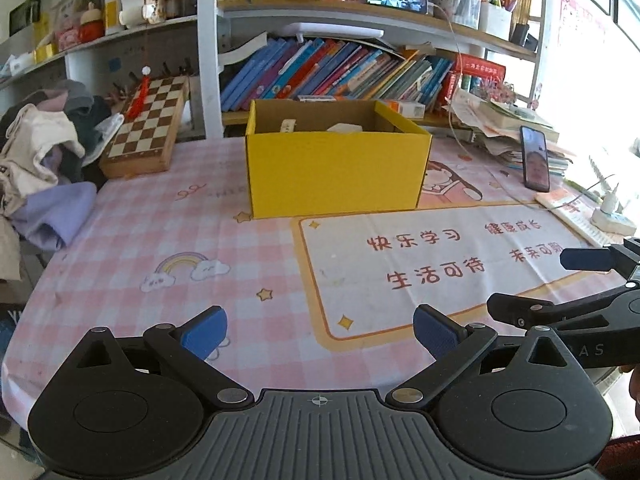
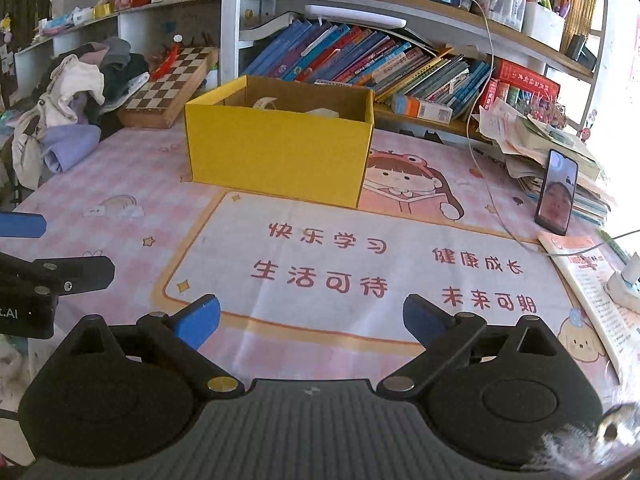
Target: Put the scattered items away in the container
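A: Quick status, L and R tongs?

B: Left tongs (image 1: 320, 332) released, blue pads wide apart, nothing btwn them, hovering over the near edge of the worktop (image 1: 160, 240). Right tongs (image 2: 311, 318) same: spread, nothing gripped, over the white panel w/ red characters on the mat.

A: They see each other?

B: Yep. Right tongs show at the right edge of the left cam (image 1: 576, 280), left tongs at the left edge of the right cam (image 2: 48, 256). Side by side, apart.

A: Container?

B: Yellow box (image 1: 336, 160) upright, open top, mid-worktop just beyond the white panel, in front of the bookshelf. In the right cam it's at (image 2: 280, 148).

A: Anything in it?

B: Pale items (image 2: 266, 103) poke up above the rim, another pale lump (image 2: 324, 113) beside it. Can't tell what they are.

A: Rest of the worktop?

B: Chessboard (image 1: 146, 124) back left, tilted up against the shelf. Clothes pile (image 1: 44, 152) far left. Phone (image 2: 557, 192) propped upright on the right against a stack of papers, screen lit. Booklet (image 2: 588, 292) near the right edge.
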Action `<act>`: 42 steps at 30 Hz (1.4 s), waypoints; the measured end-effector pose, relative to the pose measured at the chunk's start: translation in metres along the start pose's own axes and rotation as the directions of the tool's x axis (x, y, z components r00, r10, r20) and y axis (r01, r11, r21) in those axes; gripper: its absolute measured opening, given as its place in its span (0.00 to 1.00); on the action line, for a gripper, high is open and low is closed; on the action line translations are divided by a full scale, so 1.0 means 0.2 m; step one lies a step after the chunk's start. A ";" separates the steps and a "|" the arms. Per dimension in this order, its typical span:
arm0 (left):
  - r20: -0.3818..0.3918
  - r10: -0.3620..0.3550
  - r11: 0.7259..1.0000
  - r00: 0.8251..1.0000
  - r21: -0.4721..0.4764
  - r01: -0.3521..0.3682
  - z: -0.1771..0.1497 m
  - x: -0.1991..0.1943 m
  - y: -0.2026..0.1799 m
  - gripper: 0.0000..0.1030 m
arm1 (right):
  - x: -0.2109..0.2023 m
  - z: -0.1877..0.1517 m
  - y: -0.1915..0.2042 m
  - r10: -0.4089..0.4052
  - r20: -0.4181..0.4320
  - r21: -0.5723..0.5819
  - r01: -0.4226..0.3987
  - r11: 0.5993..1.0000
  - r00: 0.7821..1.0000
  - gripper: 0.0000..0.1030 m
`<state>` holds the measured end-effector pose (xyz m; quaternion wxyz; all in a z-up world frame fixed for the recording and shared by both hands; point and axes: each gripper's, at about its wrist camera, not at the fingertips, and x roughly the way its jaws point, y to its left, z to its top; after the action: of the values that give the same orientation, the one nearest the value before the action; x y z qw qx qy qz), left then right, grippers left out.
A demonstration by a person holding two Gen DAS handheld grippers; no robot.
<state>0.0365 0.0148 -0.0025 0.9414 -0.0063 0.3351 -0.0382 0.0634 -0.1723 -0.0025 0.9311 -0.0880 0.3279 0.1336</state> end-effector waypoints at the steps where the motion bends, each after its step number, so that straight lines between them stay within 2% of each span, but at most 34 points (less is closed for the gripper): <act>1: -0.003 0.000 1.000 1.000 0.000 0.000 -0.01 0.00 0.00 0.98 | 0.00 0.00 0.00 0.000 -0.002 -0.001 0.000 1.000 1.000 0.97; 12: -0.020 -0.007 1.000 1.000 0.026 0.007 -0.03 -0.02 -0.03 1.00 | -0.01 -0.04 0.03 0.011 -0.024 -0.011 -0.011 1.000 1.000 0.97; 42: -0.030 -0.046 0.999 0.998 -0.001 0.046 -0.02 -0.03 -0.02 1.00 | -0.02 -0.04 0.05 0.025 -0.041 -0.023 -0.026 0.999 0.999 0.98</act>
<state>0.0292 0.0104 -0.0019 0.9351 -0.0136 0.3489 -0.0601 0.0531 -0.1648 -0.0074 0.9214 -0.0976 0.3461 0.1476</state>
